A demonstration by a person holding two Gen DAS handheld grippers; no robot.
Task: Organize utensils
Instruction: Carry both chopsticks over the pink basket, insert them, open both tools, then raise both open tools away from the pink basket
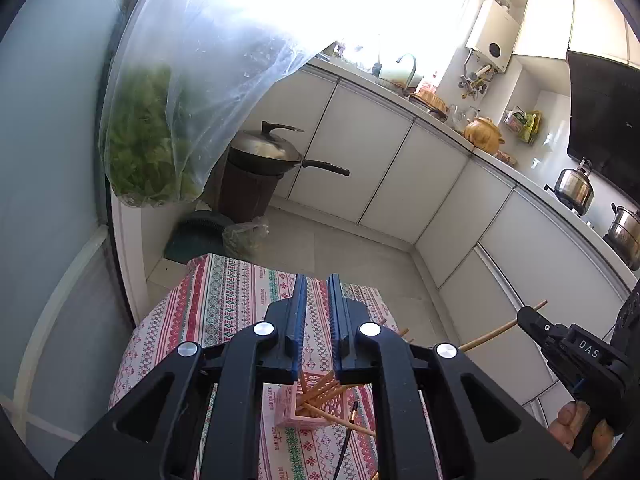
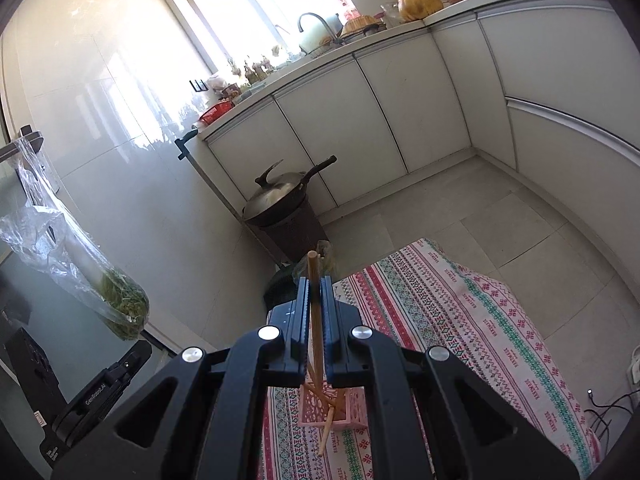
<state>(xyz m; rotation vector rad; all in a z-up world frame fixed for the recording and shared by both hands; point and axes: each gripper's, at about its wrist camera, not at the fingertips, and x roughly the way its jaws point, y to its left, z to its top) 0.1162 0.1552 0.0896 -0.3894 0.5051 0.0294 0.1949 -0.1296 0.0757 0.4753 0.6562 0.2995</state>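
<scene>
On the left a glass door panel (image 1: pixel 52 160) and a hanging plastic bag (image 1: pixel 168 112) of greens close that side off, with a lidded wok (image 1: pixel 264 152) on a brown bin (image 1: pixel 248 196) tucked in the corner behind. The small table, draped in a striped patterned cloth (image 1: pixel 224 312), ends at a near corner, and beyond it bare tiled floor (image 1: pixel 360 248) runs open to the white cabinets (image 1: pixel 380 160) that curve round the right side. The left gripper (image 1: pixel 317 284) is empty, its jaws a narrow slit apart, hanging above a pink lattice holder (image 1: pixel 312 408) that stands on the cloth with a fan of wooden chopsticks leaning inside and a black one (image 1: pixel 348 436) lying beside it. Further right, the right gripper (image 2: pixel 316 280) is clenched on one pale wooden chopstick (image 2: pixel 314 304), held almost upright above the same holder, its tip poking past the fingers.
</scene>
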